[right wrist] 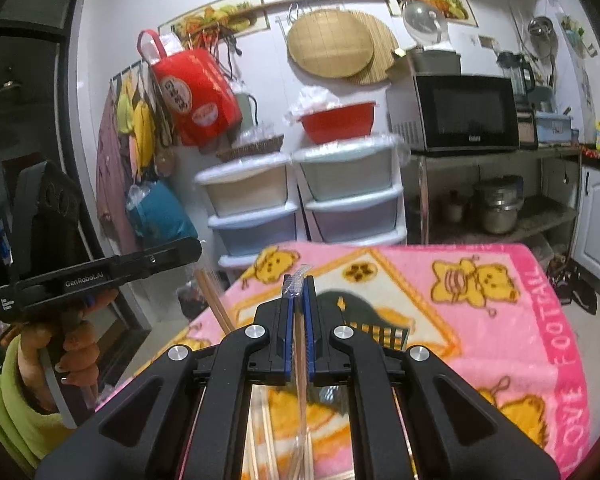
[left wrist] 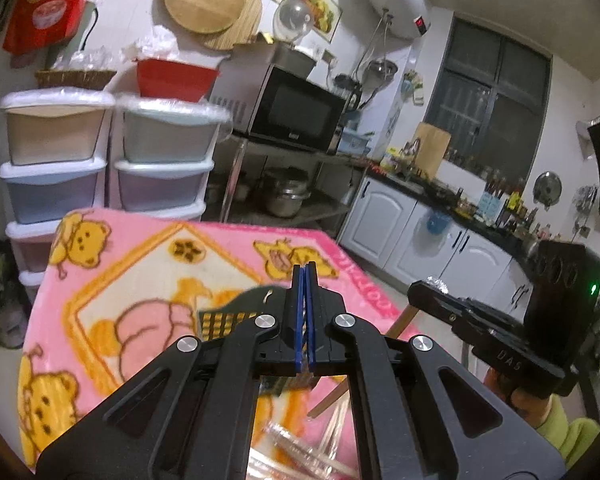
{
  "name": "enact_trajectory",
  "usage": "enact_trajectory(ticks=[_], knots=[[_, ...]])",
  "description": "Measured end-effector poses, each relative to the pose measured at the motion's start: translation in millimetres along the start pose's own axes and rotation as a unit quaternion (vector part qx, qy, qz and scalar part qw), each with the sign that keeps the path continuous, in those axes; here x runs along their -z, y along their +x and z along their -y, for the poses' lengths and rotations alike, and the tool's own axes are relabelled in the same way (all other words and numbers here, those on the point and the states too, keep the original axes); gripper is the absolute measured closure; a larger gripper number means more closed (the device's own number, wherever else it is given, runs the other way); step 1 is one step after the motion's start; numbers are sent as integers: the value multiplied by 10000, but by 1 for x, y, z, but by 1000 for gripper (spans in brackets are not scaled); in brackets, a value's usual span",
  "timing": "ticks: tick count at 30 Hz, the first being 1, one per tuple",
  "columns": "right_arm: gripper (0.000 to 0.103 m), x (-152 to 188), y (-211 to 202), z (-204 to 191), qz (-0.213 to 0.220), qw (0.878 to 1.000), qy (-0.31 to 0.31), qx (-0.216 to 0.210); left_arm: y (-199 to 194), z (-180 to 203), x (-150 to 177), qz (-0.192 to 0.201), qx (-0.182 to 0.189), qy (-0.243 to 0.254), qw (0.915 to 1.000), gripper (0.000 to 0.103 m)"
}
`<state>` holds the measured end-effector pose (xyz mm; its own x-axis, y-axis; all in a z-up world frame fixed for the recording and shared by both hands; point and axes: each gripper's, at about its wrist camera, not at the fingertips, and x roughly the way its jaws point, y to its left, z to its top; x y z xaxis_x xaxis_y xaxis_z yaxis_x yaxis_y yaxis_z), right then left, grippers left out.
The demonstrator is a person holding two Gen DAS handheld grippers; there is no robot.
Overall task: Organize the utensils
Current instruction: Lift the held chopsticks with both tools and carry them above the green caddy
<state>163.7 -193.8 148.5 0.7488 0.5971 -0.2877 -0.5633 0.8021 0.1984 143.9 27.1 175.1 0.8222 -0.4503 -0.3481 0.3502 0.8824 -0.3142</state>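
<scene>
A clear plastic packet of wooden chopsticks (right wrist: 300, 380) hangs above the table with the pink bear blanket (right wrist: 500, 340). My right gripper (right wrist: 299, 284) is shut on one end, and crinkled film pokes out past its blue pads. In the left wrist view the same right gripper (left wrist: 418, 292) shows at the right, with the chopsticks (left wrist: 400, 322) slanting down from it. My left gripper (left wrist: 305, 276) is shut, its pads pressed together on the thin film of the packet (left wrist: 300, 444), which sags below it. In the right wrist view the left gripper (right wrist: 196, 248) has chopstick ends (right wrist: 214, 300) just under its tip.
Stacked plastic drawers (right wrist: 308, 200) stand behind the table against the wall. A microwave (right wrist: 468, 112) sits on a metal rack with pots beneath. White cabinets (left wrist: 404, 220) and a crowded counter run along the right. A person's hand in a green sleeve (right wrist: 40, 360) holds the left gripper.
</scene>
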Motion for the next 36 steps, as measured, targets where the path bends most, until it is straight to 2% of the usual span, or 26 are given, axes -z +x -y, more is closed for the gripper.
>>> enact_trajectory(ticks=[10, 17, 24, 36], knots=[[98, -45, -11, 6, 645, 9976, -112, 206, -2, 15, -49, 445, 36, 85, 9990, 103], [98, -63, 1, 23, 799, 9957, -46, 466, 8, 6, -63, 583, -188, 48, 9981, 103], [98, -54, 25, 39, 677, 9952, 2, 704, 30, -14, -51, 426, -400, -37, 9983, 103], [98, -18, 63, 60, 315, 9956, 303, 835, 53, -27, -22, 175, -402, -72, 9990, 103]])
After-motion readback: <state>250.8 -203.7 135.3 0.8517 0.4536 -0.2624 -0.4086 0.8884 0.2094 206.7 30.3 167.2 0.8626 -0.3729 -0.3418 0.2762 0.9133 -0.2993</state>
